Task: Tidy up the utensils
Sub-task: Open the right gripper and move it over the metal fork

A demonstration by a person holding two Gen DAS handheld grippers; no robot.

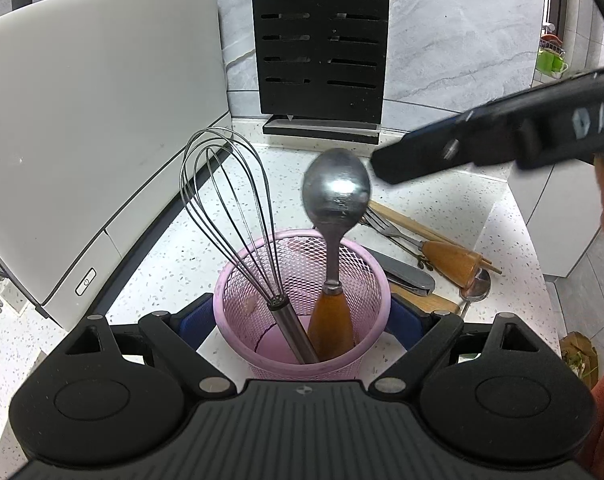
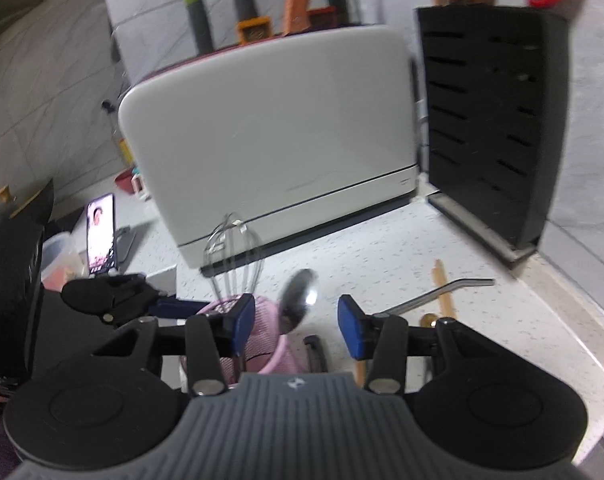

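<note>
Speckled counter (image 1: 206, 240); wooden-handled steel spoon (image 1: 336, 192).

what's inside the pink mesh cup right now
A whisk and a wooden-handled spoon stand handle-down in the pink cup, heads sticking out. Part of the cup floor shows bare; the near wall hides the rest.
</note>
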